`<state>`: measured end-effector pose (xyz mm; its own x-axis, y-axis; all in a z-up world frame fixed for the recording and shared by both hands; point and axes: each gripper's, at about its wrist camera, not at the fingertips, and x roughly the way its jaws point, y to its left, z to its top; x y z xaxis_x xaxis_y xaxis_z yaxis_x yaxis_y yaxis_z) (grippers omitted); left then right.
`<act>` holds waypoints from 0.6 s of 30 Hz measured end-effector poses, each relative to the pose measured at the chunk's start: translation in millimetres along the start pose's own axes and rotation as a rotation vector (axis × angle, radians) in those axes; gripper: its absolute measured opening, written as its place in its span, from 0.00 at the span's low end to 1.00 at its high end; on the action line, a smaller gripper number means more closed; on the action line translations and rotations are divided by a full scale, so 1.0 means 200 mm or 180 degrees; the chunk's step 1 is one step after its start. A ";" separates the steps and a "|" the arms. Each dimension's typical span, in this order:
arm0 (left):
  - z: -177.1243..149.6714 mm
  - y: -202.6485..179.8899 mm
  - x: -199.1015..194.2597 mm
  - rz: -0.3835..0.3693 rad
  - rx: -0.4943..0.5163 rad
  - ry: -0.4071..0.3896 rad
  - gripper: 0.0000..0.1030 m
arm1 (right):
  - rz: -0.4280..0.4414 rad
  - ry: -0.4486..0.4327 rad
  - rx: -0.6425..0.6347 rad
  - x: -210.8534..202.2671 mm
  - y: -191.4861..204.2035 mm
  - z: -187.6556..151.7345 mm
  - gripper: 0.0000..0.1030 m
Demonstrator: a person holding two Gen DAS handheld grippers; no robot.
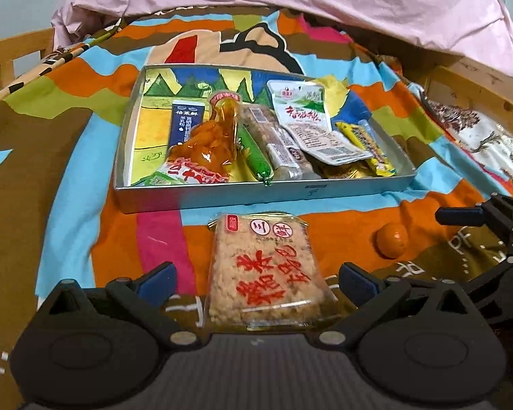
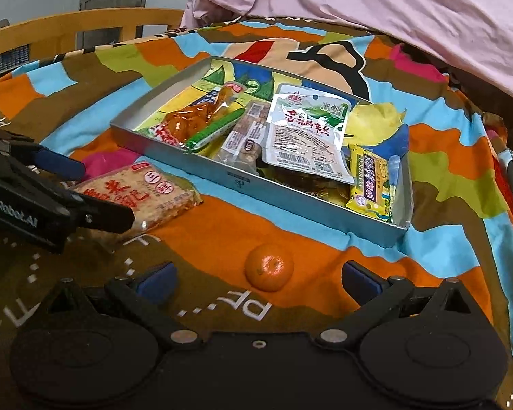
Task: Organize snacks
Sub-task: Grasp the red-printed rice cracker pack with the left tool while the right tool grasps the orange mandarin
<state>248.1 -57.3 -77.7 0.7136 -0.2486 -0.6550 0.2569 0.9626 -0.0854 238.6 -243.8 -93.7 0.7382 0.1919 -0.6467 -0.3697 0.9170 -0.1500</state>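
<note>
Snacks in tray [image 1: 222, 198], mandarin [image 2: 269, 266] before it

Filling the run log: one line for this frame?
left gripper: open, around rice cake | right gripper: open, at orange | tray: part-filled

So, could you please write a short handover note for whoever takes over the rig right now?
Left gripper: open, fingers either side of the rice cracker pack on the bedspread, not closed on it.
Right gripper: open, empty, with the mandarin lying between its fingertips.
Metal tray: already holds the orange chicken pouch, green sausage, a clear-wrapped bar, the white pouch and yellow packet, loosely piled.
Done: most snacks are in the tray.
Left: the rice cracker pack and mandarin lie outside, in front of the tray; probably move both in.
</note>
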 end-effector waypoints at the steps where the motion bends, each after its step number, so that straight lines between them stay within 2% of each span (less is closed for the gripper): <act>1: 0.00 -0.01 0.01 0.0024 0.0023 0.0019 0.99 | 0.0005 -0.0010 0.0009 0.01 -0.01 0.00 0.98; 5: 0.00 -0.02 0.06 0.0110 0.0080 0.0074 0.99 | -0.0029 -0.0016 0.0036 0.04 -0.02 0.02 0.93; 15: 0.00 -0.03 0.10 0.0116 0.0203 0.0120 0.99 | -0.0053 0.0100 0.0134 0.09 -0.07 -0.03 0.76; 18: 0.00 -0.05 0.10 0.0119 0.0288 0.0132 0.92 | -0.0024 0.0101 0.0130 0.10 -0.07 -0.03 0.68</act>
<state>260.3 -72.7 -90.0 0.6967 -0.2061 -0.6872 0.2896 0.9571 0.0066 255.6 -254.5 -108.9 0.7223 0.1744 -0.6692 -0.3405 0.9319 -0.1247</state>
